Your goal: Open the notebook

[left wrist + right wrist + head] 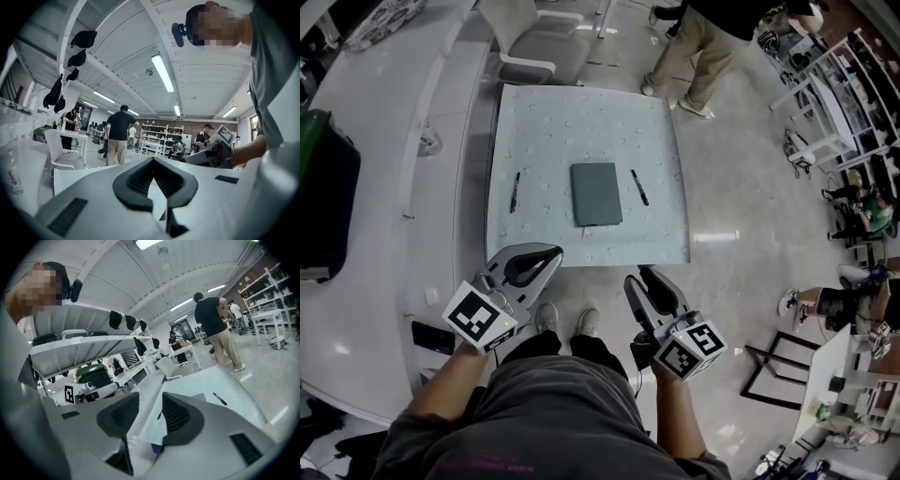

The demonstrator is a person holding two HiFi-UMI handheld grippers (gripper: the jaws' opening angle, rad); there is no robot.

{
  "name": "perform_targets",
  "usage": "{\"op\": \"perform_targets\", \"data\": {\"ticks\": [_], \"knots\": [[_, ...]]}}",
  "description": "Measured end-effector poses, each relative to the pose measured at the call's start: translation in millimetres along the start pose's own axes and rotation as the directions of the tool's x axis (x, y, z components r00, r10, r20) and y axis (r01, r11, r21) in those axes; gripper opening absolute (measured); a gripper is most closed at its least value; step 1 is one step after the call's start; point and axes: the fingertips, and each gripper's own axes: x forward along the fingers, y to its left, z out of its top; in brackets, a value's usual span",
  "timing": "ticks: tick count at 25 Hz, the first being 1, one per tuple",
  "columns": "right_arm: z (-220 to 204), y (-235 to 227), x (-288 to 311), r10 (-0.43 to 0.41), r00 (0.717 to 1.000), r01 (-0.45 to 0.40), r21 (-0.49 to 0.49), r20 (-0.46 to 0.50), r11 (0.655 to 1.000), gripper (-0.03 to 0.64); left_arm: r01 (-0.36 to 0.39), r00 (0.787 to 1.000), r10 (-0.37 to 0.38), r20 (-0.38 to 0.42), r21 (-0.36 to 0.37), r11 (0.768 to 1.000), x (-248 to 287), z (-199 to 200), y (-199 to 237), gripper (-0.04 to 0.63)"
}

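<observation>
Since the notebook is looking light and stiff, I'm eyeing its cover edge; left gripper is sitting closed, right gripper is gaping.

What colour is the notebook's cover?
The closed rectangular notebook has a plain dark grey-green cover with no visible pattern. It shows best in the head view.
</observation>
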Motion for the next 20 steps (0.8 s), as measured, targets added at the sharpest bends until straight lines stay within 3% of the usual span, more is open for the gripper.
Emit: {"op": "perform_targets", "data": {"ticks": [9, 20], "knots": [[0.4, -14.0, 34.3, 0.029, 0.999, -0.029, 0.003, -0.036, 1.0, 0.137, -0.035, 0.999, 0.035, -0.016, -0.011, 0.999, 5.2, -10.7, 24.7, 0.001], [5.9, -77.3, 90.3, 0.094, 0.99, -0.092, 0.027, -0.106, 0.995, 0.137, -0.116, 0.99, 0.113, -0.086, -0.031, 0.993, 51.8, -35.5, 65.8, 0.0]]}}
